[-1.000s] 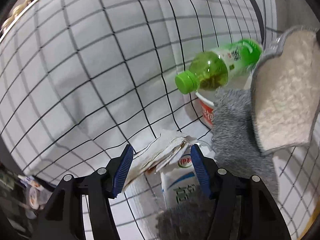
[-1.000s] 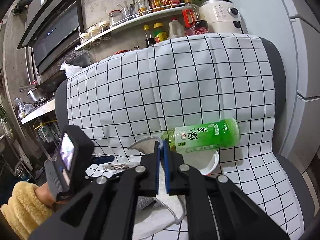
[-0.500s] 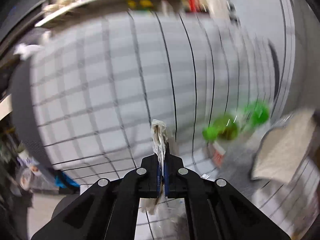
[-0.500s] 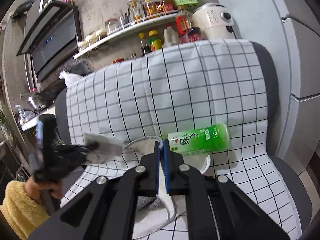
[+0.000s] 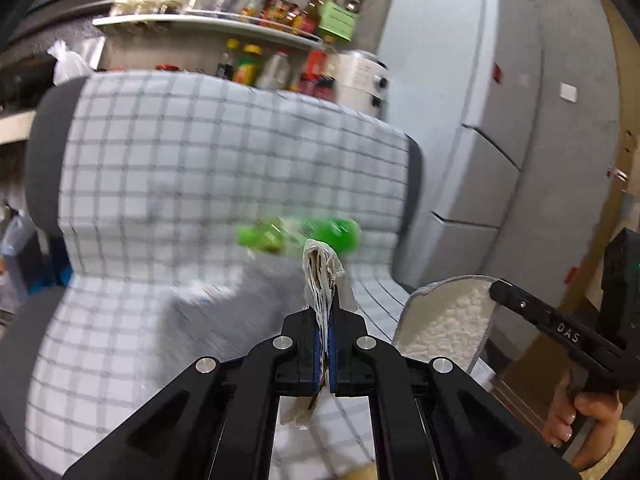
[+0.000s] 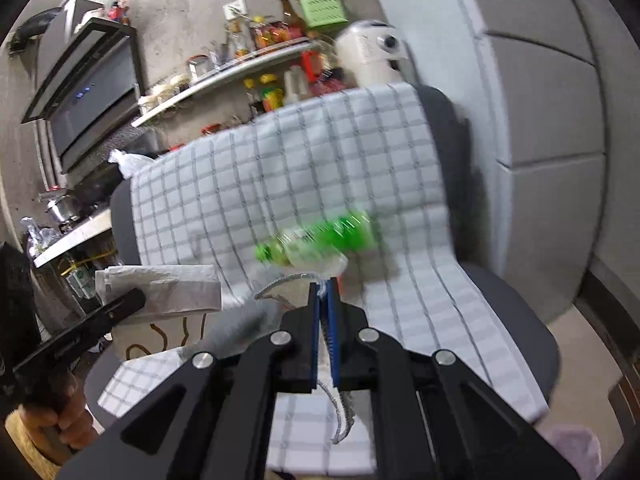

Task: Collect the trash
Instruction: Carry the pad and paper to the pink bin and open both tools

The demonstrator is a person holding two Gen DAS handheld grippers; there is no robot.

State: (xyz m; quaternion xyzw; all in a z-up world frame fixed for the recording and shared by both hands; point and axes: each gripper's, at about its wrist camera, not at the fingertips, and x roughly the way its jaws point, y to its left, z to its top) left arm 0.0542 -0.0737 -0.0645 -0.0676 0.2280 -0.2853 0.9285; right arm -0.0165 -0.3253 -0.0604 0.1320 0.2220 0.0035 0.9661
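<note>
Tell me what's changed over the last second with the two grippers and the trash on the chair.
The left gripper closed on the crumpled paper and lifted it off the checkered chair cover, pulling back. The right gripper also drew back, staying shut on the grey-edged cloth. The green bottle remains lying on the seat.

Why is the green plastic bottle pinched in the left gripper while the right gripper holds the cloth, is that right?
Not quite. The left gripper pinches crumpled white paper, as the left wrist view shows. The green plastic bottle lies on the checked chair cover. The right gripper does hold the cloth.
</note>
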